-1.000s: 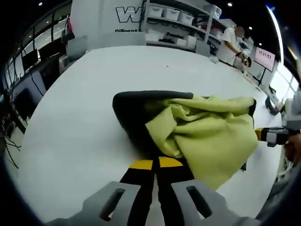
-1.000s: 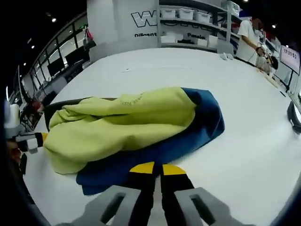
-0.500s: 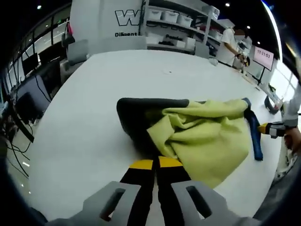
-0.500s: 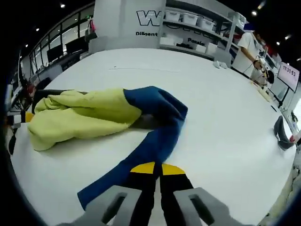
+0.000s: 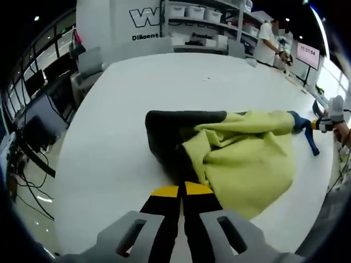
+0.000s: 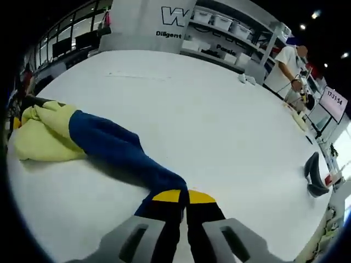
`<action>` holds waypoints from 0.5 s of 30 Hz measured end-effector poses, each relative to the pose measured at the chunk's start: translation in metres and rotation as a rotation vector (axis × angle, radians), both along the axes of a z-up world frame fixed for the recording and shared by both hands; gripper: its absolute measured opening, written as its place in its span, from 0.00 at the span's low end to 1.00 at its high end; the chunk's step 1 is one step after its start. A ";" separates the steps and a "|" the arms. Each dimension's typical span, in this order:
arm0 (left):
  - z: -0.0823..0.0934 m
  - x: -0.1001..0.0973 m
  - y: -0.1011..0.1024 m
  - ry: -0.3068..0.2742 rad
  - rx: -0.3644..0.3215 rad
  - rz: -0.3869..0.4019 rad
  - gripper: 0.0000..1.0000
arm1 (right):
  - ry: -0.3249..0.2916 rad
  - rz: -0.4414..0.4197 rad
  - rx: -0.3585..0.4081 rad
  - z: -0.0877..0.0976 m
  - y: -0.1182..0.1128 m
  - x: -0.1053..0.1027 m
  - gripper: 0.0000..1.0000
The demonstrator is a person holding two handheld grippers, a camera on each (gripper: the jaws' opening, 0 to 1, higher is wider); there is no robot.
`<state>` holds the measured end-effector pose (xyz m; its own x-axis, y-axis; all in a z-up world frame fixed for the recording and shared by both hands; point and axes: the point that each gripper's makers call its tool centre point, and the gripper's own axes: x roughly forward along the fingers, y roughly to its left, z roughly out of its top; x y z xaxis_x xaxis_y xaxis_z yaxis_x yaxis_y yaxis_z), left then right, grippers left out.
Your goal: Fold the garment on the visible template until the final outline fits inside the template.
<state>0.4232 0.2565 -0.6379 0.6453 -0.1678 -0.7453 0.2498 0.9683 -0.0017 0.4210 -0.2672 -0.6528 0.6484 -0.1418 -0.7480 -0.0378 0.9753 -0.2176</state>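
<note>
1. Left gripper view: my left gripper has its fingers closed to a bare slit, pinching the near edge of the garment where the black part meets the yellow-green. The garment lies bunched on the white worktop, black panel to the left of this view, yellow-green folds in the middle, and a blue sleeve drawn out to the far right, where the right gripper holds its end.

2. Right gripper view: my right gripper is likewise closed tight, gripping the tip of the blue sleeve, which runs taut from the fingers back to the yellow-green bundle at the left edge of this view. I cannot make out any template outline here.

3. I judge this an early step: spreading the garment, one sleeve pulled out straight, no neat fold made yet.

4. The next move, as I read it, calls for laying the sleeve flat, smoothing the crumpled body, then finding the template before folding inward. Pulling harder risks dragging the whole bundle.
</note>
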 end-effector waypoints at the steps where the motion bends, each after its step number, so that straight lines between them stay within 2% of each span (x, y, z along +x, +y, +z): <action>1: 0.000 0.000 0.004 0.002 0.011 -0.001 0.00 | 0.004 0.002 0.002 -0.001 -0.001 0.002 0.00; 4: 0.001 -0.001 0.013 0.013 0.041 0.000 0.01 | 0.018 0.015 -0.007 -0.001 -0.005 0.010 0.00; 7: 0.001 -0.003 0.026 0.024 0.104 -0.007 0.01 | 0.019 0.021 -0.009 0.002 -0.009 0.018 0.00; 12: 0.006 -0.003 0.044 0.022 0.134 0.015 0.01 | 0.020 0.039 -0.024 0.004 -0.014 0.030 0.00; 13: 0.008 -0.003 0.056 0.027 0.164 0.029 0.01 | 0.020 0.039 -0.023 0.005 -0.018 0.036 0.00; 15: 0.009 -0.002 0.063 0.028 0.183 0.033 0.01 | 0.025 0.041 -0.022 0.004 -0.018 0.037 0.00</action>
